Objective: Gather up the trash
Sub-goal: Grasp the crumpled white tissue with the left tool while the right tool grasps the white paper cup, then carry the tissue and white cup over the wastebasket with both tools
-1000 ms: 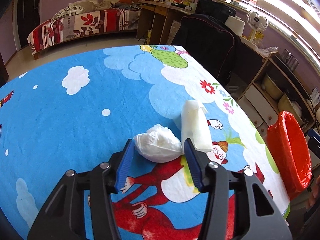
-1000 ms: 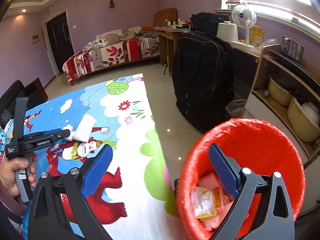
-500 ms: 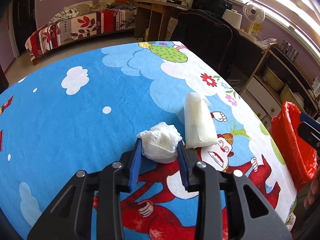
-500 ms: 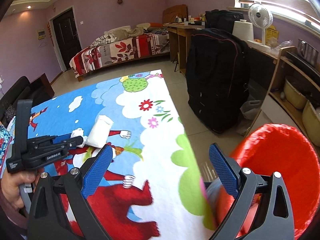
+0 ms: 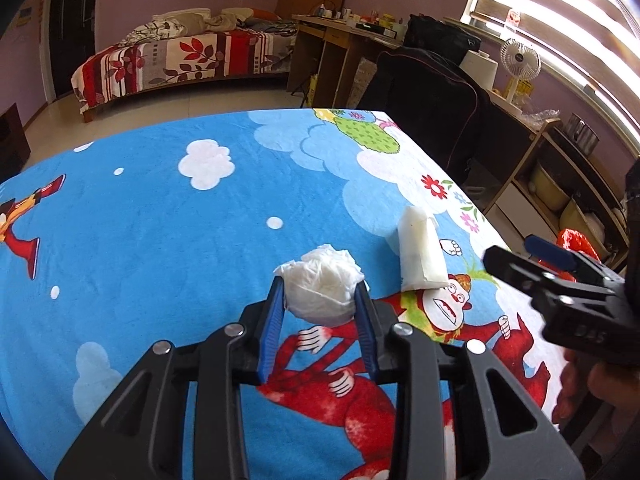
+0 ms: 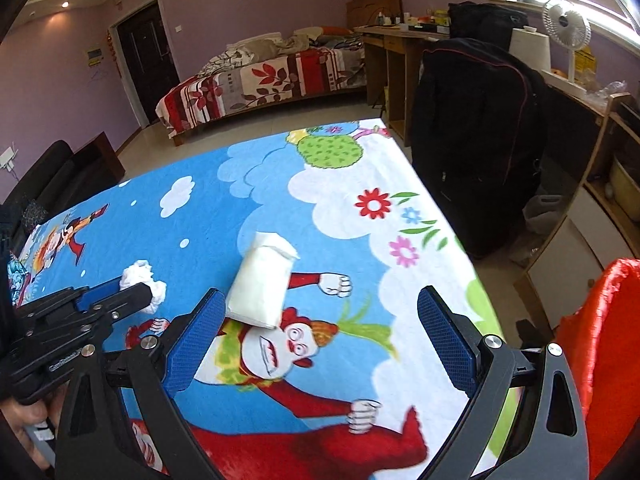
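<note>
A crumpled white tissue wad (image 5: 324, 276) sits between the blue pads of my left gripper (image 5: 320, 292), which is shut on it just above the cartoon tablecloth (image 5: 160, 220). A flat white packet (image 5: 420, 254) lies on the cloth to its right. In the right wrist view my right gripper (image 6: 322, 300) hovers open over the table, and the packet (image 6: 262, 280) lies just beyond its left fingertip. The left gripper (image 6: 120, 292) with the wad (image 6: 140, 276) shows at the left there. The right gripper (image 5: 560, 276) also enters the left wrist view from the right.
A bin lined with a red bag (image 6: 600, 340) stands off the table's right edge. Beyond it are a black suitcase (image 6: 476, 140) and wooden shelves (image 6: 592, 200). A bed (image 6: 260, 84) and a desk (image 6: 396, 40) stand at the far wall.
My left gripper closed on the tissue wad and rose a little with it. My right gripper swung left from above the red bin to over the table by the white packet.
</note>
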Demonstrator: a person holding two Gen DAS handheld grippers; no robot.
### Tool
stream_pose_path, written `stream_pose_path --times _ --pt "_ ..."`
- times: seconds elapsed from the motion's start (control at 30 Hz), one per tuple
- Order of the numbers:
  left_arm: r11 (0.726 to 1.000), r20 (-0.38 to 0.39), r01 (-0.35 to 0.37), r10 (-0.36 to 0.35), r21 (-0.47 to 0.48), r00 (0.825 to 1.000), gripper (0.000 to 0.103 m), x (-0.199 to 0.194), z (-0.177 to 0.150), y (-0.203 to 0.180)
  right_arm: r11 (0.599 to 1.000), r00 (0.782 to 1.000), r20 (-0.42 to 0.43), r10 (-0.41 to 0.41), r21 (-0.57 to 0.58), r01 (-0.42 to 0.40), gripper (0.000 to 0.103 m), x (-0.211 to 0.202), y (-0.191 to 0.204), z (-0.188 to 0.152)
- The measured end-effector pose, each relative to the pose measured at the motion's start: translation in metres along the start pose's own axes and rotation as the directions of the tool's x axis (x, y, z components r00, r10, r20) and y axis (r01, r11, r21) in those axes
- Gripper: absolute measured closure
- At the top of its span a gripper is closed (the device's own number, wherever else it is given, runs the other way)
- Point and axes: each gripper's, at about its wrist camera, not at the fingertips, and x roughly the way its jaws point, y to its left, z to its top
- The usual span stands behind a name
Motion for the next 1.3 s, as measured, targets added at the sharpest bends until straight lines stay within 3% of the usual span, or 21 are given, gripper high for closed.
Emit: stream_pose_path --times 0.2,0.5,0.8,1.3 --pt "1.0 0.022 -0.001 0.001 -0.024 1.0 0.07 -0.012 0.0 0.009 1.0 0.999 -0.038 0.002 -0.013 -0.003 0.012 0.024 0.019 0.004" --pt "0.998 0.034 -0.003 0.005 -0.057 0.999 0.07 -0.02 -0.004 0.02 0.999 0.996 -0.09 -0.024 -0.035 0.021 0.022 0.052 0.036 0.007" --pt "0.998 0.033 -0.001 0.003 -0.064 0.999 0.07 -0.02 -0.007 0.021 0.998 0.992 -0.122 -0.018 -0.057 0.011 0.058 0.058 0.042 0.002" --pt "1.0 0.04 0.004 -0.003 -0.029 0.999 0.07 -0.035 -0.012 -0.008 0.999 0.999 -0.046 -0.017 -0.05 0.015 0.061 0.006 0.02 -0.011"
